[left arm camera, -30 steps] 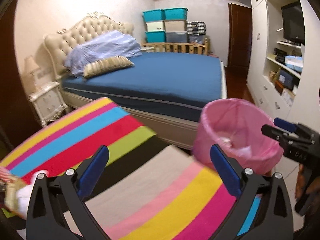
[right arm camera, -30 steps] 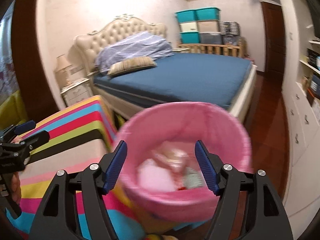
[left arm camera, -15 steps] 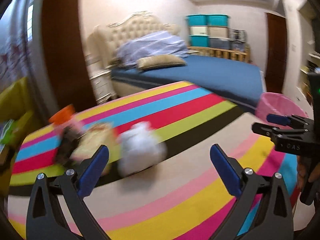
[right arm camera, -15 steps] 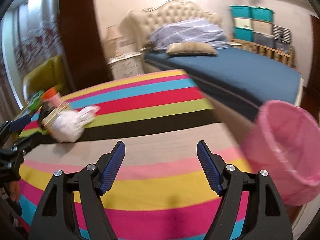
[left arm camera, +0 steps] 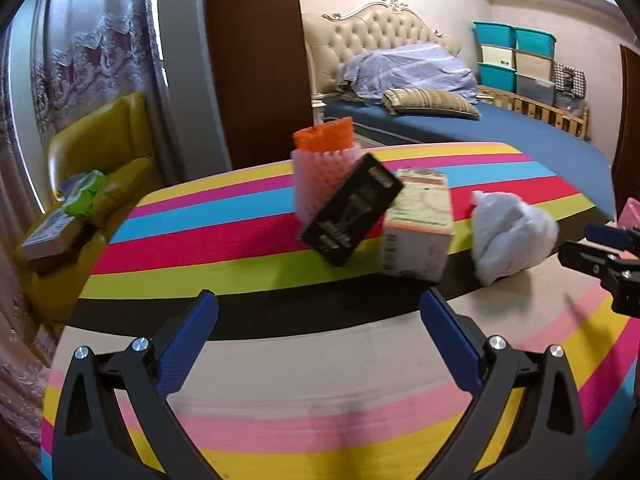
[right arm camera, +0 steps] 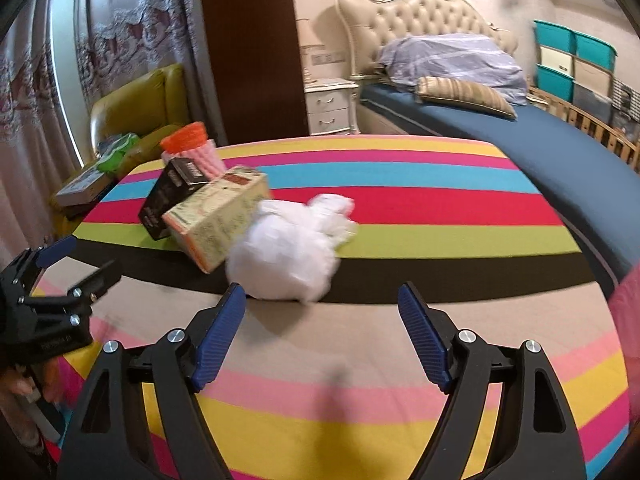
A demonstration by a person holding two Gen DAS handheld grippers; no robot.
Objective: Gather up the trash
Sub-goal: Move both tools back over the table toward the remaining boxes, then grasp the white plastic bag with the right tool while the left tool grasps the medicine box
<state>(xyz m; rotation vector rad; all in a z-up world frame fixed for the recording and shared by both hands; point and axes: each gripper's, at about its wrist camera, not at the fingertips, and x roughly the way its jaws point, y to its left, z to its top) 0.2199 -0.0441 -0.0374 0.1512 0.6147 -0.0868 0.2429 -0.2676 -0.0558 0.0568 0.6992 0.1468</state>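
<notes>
Both of our grippers point down at a striped table, and neither holds anything. Our right gripper [right arm camera: 320, 332] has its blue pads spread and still widening, with only bare tabletop between them; we judge it is making room for the bulky white plastic bag [right arm camera: 288, 256], which lies just beyond the left pad. Our left gripper [left arm camera: 318, 344] also stands wide, empty, facing the same pile from the other side.

Taking the bag as our landmark: a cream carton [right arm camera: 216, 220] leans against its left side, a black box [right arm camera: 168, 200] props on the carton beyond that, and a pink and orange foam sleeve [right arm camera: 192, 148] stands furthest left. We think the trash is bunched together so each hand can reach one piece. A pink bin [right arm camera: 628, 344] shows at the table's right edge, well apart from the bag.
</notes>
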